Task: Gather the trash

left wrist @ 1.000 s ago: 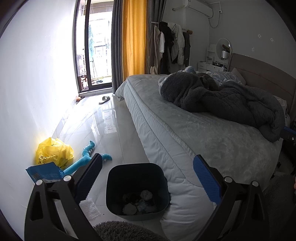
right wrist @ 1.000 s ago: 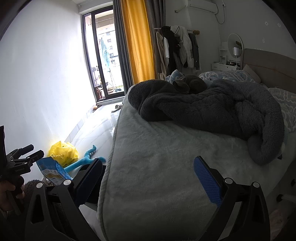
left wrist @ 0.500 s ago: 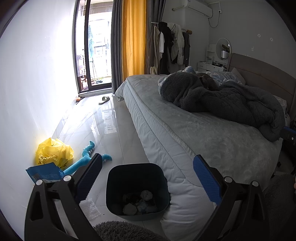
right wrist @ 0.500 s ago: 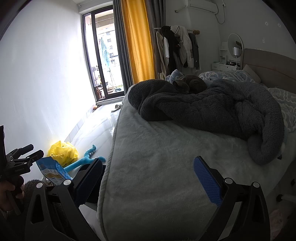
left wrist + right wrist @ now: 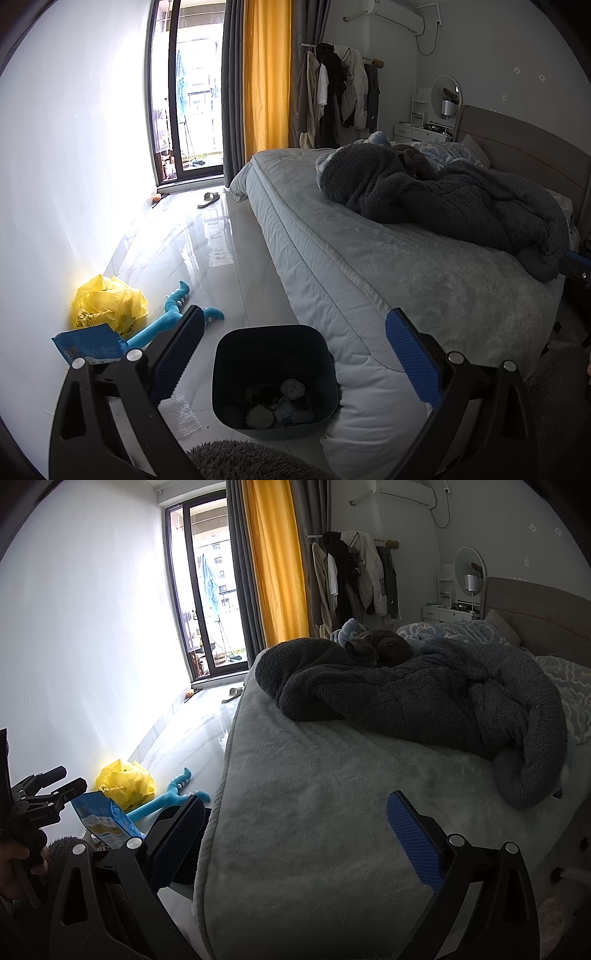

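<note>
A dark bin (image 5: pixel 275 376) stands on the floor beside the bed, with crumpled scraps (image 5: pixel 279 402) at its bottom. My left gripper (image 5: pixel 295 360) hangs open above it, nothing between its blue pads. To its left along the wall lie a yellow plastic bag (image 5: pixel 109 304), a blue snack packet (image 5: pixel 88 345) and a clear bubble-wrap piece (image 5: pixel 179 415). My right gripper (image 5: pixel 295 840) is open over the bed's corner, holding nothing. The yellow plastic bag (image 5: pixel 125 782) and the blue snack packet (image 5: pixel 105 823) show at the left of the right wrist view.
A large bed (image 5: pixel 388 266) with a dark fleece blanket (image 5: pixel 443 199) fills the right side; a cat (image 5: pixel 380 650) lies on it. A blue plush toy (image 5: pixel 173 317) lies on the shiny tile floor. A grey shaggy rug (image 5: pixel 251 461) lies below the bin. A slipper (image 5: pixel 208 199) sits by the balcony door.
</note>
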`<control>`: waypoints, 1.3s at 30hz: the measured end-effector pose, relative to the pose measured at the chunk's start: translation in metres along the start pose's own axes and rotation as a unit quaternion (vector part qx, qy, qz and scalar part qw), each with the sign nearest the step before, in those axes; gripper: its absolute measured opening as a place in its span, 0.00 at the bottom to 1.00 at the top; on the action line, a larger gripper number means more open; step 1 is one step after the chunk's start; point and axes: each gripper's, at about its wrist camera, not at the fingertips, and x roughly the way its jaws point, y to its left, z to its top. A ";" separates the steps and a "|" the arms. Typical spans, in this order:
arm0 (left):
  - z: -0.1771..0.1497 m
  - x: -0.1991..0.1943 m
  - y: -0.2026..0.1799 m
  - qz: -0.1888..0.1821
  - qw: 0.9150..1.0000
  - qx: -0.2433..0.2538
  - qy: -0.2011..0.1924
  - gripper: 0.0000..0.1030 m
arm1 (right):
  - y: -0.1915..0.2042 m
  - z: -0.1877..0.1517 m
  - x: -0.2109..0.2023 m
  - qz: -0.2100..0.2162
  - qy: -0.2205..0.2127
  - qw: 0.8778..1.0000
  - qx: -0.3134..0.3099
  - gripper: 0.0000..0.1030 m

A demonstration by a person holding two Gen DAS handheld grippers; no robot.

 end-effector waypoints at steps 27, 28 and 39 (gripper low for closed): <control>0.000 0.000 0.000 0.000 1.000 0.001 0.000 0.97 | 0.000 0.000 0.000 0.000 0.000 1.000 -0.001 0.97; 0.000 0.000 0.000 0.000 1.000 0.001 0.000 0.97 | 0.000 0.000 0.000 0.000 0.000 1.000 -0.001 0.97; 0.000 0.001 0.003 0.002 1.000 0.001 0.002 0.97 | 0.000 0.001 0.000 0.000 0.000 1.000 -0.001 0.97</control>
